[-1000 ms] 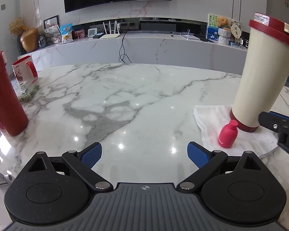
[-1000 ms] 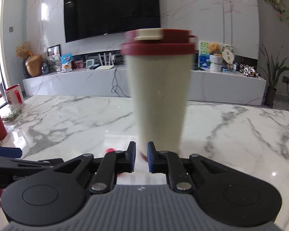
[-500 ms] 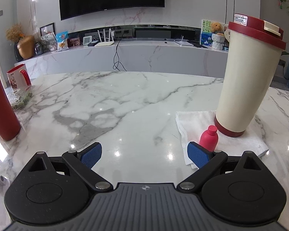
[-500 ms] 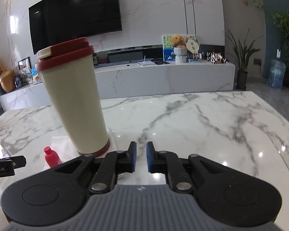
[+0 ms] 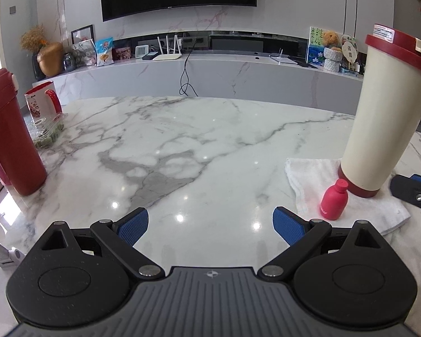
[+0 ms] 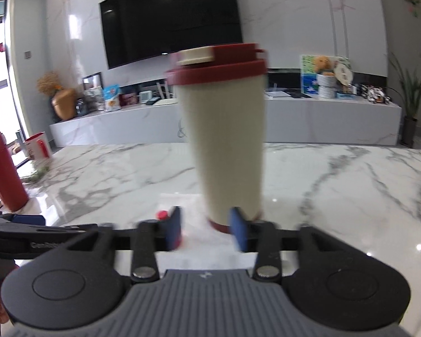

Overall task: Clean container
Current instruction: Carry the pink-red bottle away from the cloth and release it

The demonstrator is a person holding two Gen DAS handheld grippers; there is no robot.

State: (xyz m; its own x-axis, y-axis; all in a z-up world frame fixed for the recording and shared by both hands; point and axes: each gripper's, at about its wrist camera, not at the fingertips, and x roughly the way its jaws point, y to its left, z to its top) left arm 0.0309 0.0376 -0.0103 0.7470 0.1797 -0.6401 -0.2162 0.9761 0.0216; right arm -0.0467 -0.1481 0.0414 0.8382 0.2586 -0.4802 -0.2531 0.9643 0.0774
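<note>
The tall cream tumbler with dark-red lid and base [image 6: 224, 140] stands upright at frame centre, dead ahead of the right gripper [image 6: 206, 231], whose empty jaws are opening; the left gripper [image 5: 210, 224], wide apart and empty, sits farther off.

— How does the left gripper [image 5: 210, 226] stand?
— Its blue pads [image 5: 133, 226] are spread wide apart with nothing between them, tilted downward.
— And the right gripper [image 6: 206, 231]?
— Its jaws are opening, the pads [image 6: 238, 233] apart and pressing on nothing, pointing forward and somewhat down.

Black tool [image 5: 210, 226], blue pads [image 5: 133, 224], ribbed grey base
</note>
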